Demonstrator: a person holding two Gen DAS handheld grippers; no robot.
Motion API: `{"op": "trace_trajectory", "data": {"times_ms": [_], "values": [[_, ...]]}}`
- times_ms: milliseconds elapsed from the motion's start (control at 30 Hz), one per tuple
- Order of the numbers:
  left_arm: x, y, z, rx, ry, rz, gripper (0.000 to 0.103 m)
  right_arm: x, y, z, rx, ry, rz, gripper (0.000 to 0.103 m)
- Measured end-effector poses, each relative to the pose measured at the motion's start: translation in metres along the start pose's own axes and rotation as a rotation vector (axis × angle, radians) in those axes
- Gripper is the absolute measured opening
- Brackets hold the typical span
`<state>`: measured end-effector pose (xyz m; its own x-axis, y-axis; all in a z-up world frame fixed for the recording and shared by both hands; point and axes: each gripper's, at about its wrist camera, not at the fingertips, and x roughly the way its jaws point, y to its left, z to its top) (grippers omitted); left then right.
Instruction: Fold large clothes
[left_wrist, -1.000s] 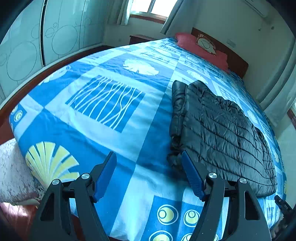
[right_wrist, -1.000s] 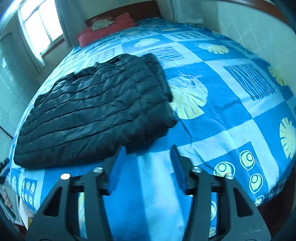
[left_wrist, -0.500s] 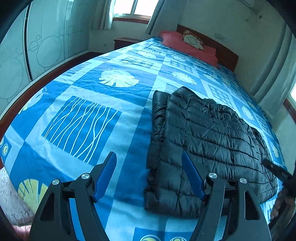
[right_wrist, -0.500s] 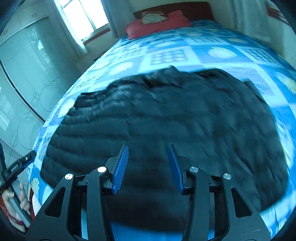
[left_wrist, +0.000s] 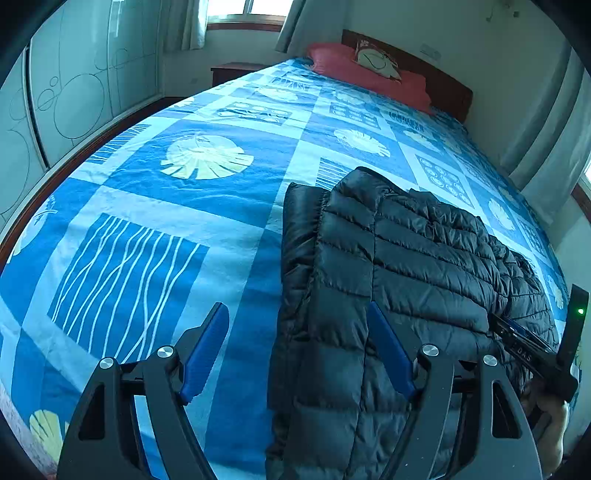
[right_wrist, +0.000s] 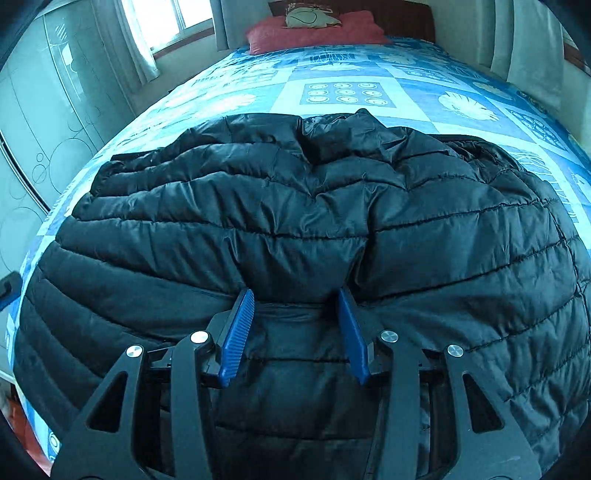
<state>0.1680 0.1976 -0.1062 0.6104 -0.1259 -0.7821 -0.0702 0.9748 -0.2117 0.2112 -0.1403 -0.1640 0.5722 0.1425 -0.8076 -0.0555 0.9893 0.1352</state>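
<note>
A black quilted puffer jacket (left_wrist: 402, 269) lies flat on the bed (left_wrist: 177, 206), with a sleeve folded along its left side. My left gripper (left_wrist: 297, 328) is open, low over the jacket's near left edge, its right finger over the fabric. In the right wrist view the jacket (right_wrist: 295, 214) fills the frame. My right gripper (right_wrist: 297, 321) is open with its blue fingers pressed against a raised fold of the jacket's near hem, fabric lying between them. The right gripper's body shows at the left view's right edge (left_wrist: 535, 358).
The bed has a blue patterned cover (right_wrist: 351, 92) and red pillows (left_wrist: 369, 70) at a wooden headboard. Wardrobe doors (left_wrist: 74, 81) stand to the left, a nightstand (left_wrist: 236, 70) and window behind. Curtains (left_wrist: 546, 140) hang on the right.
Both grippers moved forward over the bed to the jacket. The right gripper swung from the bedspread beside the jacket onto its near hem. Both stayed open.
</note>
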Motion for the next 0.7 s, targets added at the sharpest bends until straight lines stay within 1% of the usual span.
{"op": "trace_trajectory", "data": {"times_ms": [67, 133, 233, 367, 400, 467, 500, 533, 567, 600, 633, 700], "values": [[0.011, -0.002, 0.004, 0.001, 0.028, -0.010, 0.076, 0.001, 0.000, 0.000, 0.000, 0.001, 0.000, 0.046], [0.021, -0.005, 0.007, -0.006, 0.057, -0.041, 0.076, 0.002, 0.001, 0.000, -0.007, -0.002, -0.005, 0.046], [0.035, -0.008, 0.008, -0.006, 0.094, -0.052, 0.076, 0.002, 0.003, -0.001, -0.013, -0.007, -0.012, 0.046], [0.054, -0.017, 0.009, 0.036, 0.140, -0.038, 0.076, 0.001, 0.004, -0.003, -0.015, -0.015, -0.013, 0.046], [0.060, -0.020, 0.009, 0.053, 0.153, -0.028, 0.078, 0.000, 0.005, -0.004, -0.016, -0.017, -0.013, 0.046], [0.071, -0.021, 0.008, 0.068, 0.181, -0.034, 0.078, 0.000, 0.005, -0.005, -0.016, -0.020, -0.013, 0.047], [0.075, -0.020, 0.007, 0.065, 0.192, -0.048, 0.074, 0.000, 0.005, -0.005, -0.017, -0.021, -0.014, 0.047], [0.080, -0.017, 0.007, 0.045, 0.212, -0.087, 0.070, 0.000, 0.006, -0.005, -0.017, -0.023, -0.014, 0.047], [0.081, -0.016, 0.007, 0.033, 0.220, -0.109, 0.064, 0.001, 0.006, -0.006, -0.018, -0.024, -0.016, 0.047], [0.081, -0.016, 0.008, 0.033, 0.224, -0.118, 0.056, 0.001, 0.007, -0.006, -0.020, -0.025, -0.018, 0.047], [0.079, -0.019, 0.009, 0.044, 0.225, -0.129, 0.051, 0.001, 0.008, -0.006, -0.024, -0.027, -0.021, 0.047], [0.071, -0.028, 0.009, 0.082, 0.215, -0.126, 0.034, 0.001, 0.010, -0.007, -0.031, -0.030, -0.028, 0.047]]}}
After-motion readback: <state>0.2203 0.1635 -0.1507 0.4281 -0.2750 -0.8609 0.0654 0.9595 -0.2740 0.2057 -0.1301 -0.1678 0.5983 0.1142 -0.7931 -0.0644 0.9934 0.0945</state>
